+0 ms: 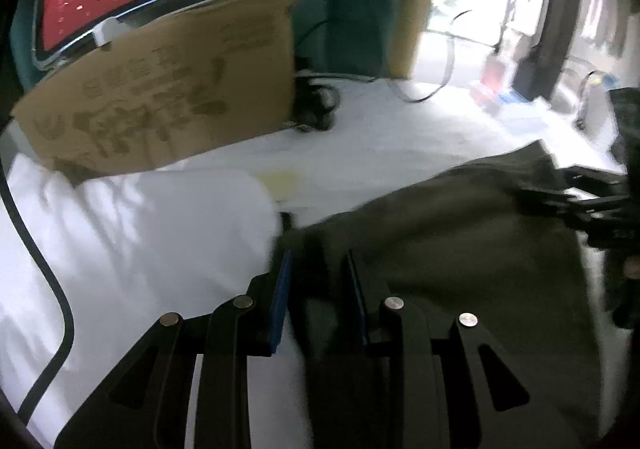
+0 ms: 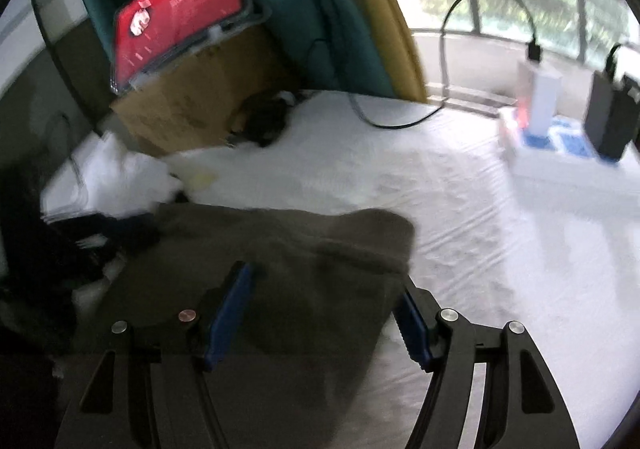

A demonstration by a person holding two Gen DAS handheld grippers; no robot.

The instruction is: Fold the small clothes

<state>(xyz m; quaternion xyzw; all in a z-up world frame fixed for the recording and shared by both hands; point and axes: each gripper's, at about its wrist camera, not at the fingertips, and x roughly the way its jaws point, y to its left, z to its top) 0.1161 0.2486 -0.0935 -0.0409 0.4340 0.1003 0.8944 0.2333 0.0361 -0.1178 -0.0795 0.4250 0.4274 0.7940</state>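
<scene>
Both grippers, left point(image 1: 320, 289) & right point(image 2: 320, 313): black linkage arms w/ triangular cutouts, silver round pivot pins (one coppery on right), blue ribbed finger pads point(image 2: 228, 313).

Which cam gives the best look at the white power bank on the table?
Right wrist view: the white power bank stands upright on a box, cable plugged in its top, fully in frame. Left wrist view shows only an overexposed blur in that far corner; it can't be made out.

I count one dark green cloth point(image 2: 280, 249), one white cloth pile point(image 2: 116, 177), one brown box point(image 2: 192, 101); one red tablet point(image 2: 180, 13) too. I hold two grippers: left gripper point(image 1: 320, 301), right gripper point(image 2: 320, 313).
</scene>
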